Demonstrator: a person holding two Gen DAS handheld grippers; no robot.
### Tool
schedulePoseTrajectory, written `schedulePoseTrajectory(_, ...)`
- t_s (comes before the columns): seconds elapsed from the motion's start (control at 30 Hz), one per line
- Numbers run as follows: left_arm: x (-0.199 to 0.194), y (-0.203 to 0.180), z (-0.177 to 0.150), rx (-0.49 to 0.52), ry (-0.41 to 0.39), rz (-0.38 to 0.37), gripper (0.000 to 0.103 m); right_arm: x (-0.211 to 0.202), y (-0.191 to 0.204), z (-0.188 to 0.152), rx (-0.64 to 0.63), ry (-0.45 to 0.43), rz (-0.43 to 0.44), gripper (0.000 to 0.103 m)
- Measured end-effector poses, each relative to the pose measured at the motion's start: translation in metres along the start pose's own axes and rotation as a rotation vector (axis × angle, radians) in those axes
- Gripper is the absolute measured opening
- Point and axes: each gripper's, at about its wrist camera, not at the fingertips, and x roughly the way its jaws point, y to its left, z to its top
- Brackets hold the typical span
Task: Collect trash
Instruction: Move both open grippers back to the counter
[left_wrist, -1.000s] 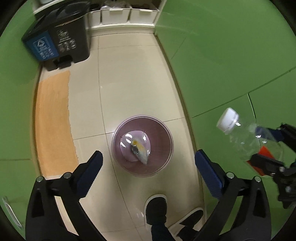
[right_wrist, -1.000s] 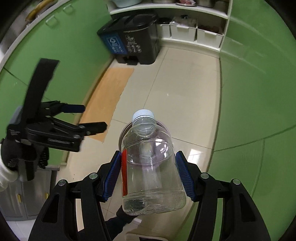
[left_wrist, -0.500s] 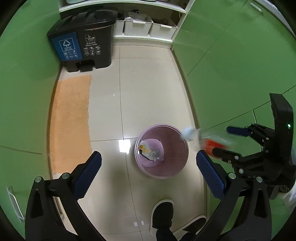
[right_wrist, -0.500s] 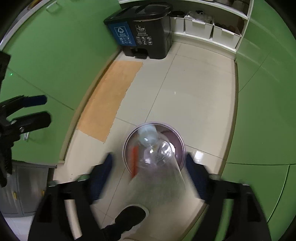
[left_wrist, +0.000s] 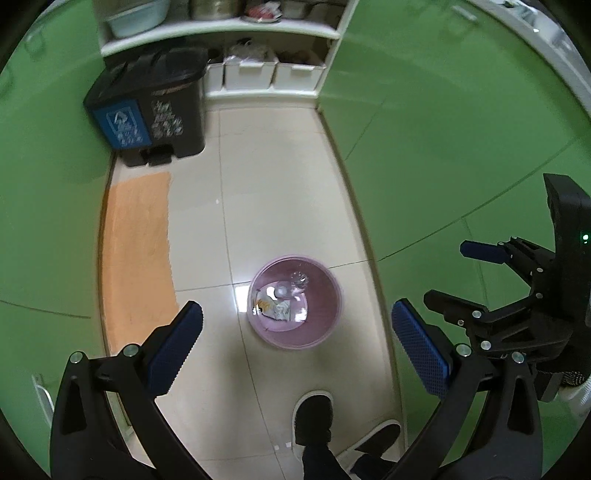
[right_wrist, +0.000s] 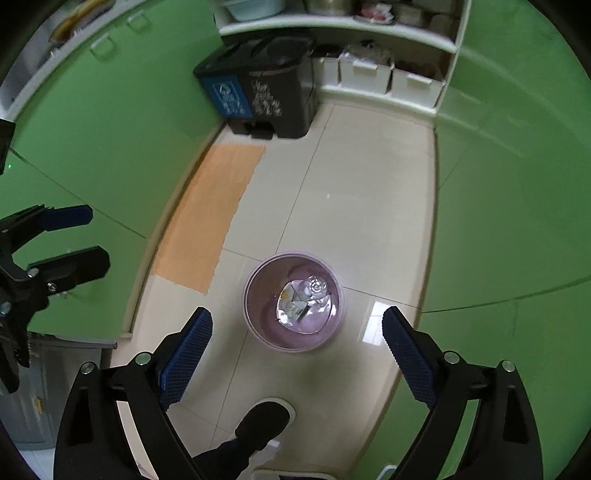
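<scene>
I looked down on a cream tiled floor (right_wrist: 369, 206) between green cabinets. A pink wastebasket (right_wrist: 258, 328) stood on it, an orange mat (right_wrist: 210, 214) lay along the left edge, and a black two-compartment pedal bin (right_wrist: 273, 92) stood at the far end. A person's dark shoe (right_wrist: 264, 419) rested near the wastebasket.

Left gripper (left_wrist: 295, 332), right gripper (right_wrist: 297, 332): jaws wide (empty).
</scene>
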Motion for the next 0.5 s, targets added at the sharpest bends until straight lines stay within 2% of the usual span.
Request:
schedulePoseTrajectory(0.17, -0.067, -0.044, 0.013, 0.043, -0.033, -0.025, 0.100, -0.086, -0.003, -0.004, 0.049, -0.053, -0.017, 0.096)
schedulePoseTrajectory(0.33, -0.139, -0.094, 0.023, 0.100, -0.064, -0.050, 0.100, -0.194, -0.009, -0.017, 0.136, -0.113, -0.028, 0.097)
schedulePoseTrajectory(0.5, -0.218, -0.152, 0.035, 0.168, -0.114, -0.082, 0.100, -0.309, -0.017, -0.034, 0.189, -0.207, -0.089, 0.097)
